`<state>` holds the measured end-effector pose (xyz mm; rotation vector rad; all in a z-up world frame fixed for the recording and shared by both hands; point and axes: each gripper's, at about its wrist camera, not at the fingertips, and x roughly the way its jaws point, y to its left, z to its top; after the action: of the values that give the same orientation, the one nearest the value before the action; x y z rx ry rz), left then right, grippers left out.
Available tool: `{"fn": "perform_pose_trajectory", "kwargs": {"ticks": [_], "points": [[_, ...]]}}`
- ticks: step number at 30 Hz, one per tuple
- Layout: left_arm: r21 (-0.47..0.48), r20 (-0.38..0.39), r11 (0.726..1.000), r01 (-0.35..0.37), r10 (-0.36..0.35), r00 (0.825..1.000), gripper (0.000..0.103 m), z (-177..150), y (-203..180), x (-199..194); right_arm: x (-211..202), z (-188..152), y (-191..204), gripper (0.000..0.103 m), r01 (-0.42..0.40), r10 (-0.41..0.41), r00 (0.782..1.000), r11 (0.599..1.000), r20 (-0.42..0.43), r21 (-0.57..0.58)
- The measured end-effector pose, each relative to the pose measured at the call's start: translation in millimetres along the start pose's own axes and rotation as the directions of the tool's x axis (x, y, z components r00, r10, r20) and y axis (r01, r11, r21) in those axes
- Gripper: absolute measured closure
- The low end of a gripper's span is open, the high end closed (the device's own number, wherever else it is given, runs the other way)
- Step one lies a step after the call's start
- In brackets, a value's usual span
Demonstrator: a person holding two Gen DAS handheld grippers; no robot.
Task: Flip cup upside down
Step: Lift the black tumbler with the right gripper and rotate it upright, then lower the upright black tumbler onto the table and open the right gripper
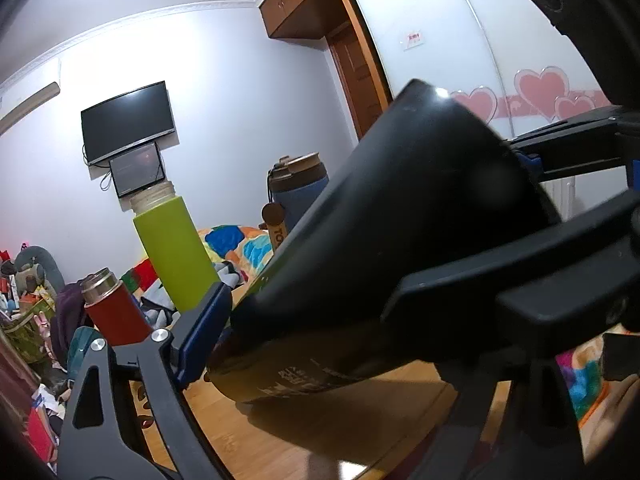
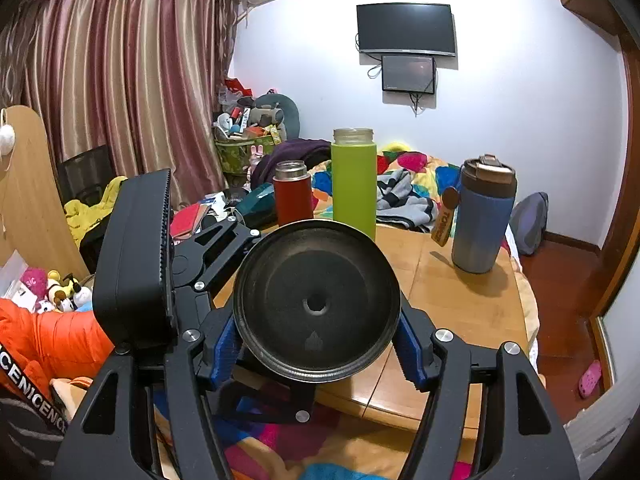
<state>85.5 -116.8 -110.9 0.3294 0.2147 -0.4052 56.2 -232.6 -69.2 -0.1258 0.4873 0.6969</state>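
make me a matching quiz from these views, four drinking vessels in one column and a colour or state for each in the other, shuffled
Things:
1. black cup
2. tall bottle
3. short flask
4. lidded tumbler

Descriptions:
A. blue body, brown lid, tag hanging at its side
B. red body, bare metal neck
C. held tilted between the pads of the right tool, with the left tool on it too
D. lime green, standing upright with no cap

Pairs: 1-C, 2-D, 3-B, 4-A
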Motion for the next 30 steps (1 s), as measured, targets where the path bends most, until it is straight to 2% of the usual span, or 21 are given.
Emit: {"fn": "perform_pose_trajectory", "kwargs": {"ticks": [3, 5, 7, 9, 14, 20, 30], "points": [[0.005, 0.006, 1.0, -0.014, 0.014, 1.0, 0.018, 1.9, 0.7, -0.8, -3.4, 2.4, 2.2, 0.04, -0.007, 0.007, 1.0, 1.0, 0.007, -0.001], [0.003, 0.003, 1.0, -0.03, 0.03, 1.0, 0.02, 3.1, 1.8, -1.6, -8.2, 3.5, 1.6, 0.036, -0.009, 0.009, 1.0, 1.0, 0.018, 0.009], [-0.015, 0.001, 0.999, -0.039, 0.039, 0.999, 0.021, 4.4, 6.6, -2.3, -14.7, 4.5, 1.3, 0.024, 0.003, -0.003, 0.999, 1.0, 0.04, 0.014], [-0.032, 0.005, 0.998, -0.053, 0.053, 0.999, 0.024, 5.3, 11.5, -4.6, -21.2, 5.9, 1.7, 0.022, 0.022, -0.023, 0.998, 1.0, 0.064, 0.013], [-0.083, 0.007, 0.993, -0.088, 0.088, 0.996, 0.031, 5.8, 24.4, -15.5, -27.5, 8.9, -6.8, 0.021, 0.098, -0.101, 0.99, 0.994, 0.097, 0.043], [-0.147, -0.004, 0.981, -0.125, 0.126, 0.992, 0.037, 11.7, 47.1, -20.2, -19.1, 5.1, -26.9, 0.021, 0.136, -0.147, 0.986, 0.981, 0.075, 0.139], [-0.269, -0.071, 0.959, -0.084, 0.067, 0.995, 0.039, 20.6, 84.0, -13.2, -6.0, 9.0, -33.4, 0.021, 0.163, -0.183, 0.979, 0.969, 0.095, 0.183]]}}
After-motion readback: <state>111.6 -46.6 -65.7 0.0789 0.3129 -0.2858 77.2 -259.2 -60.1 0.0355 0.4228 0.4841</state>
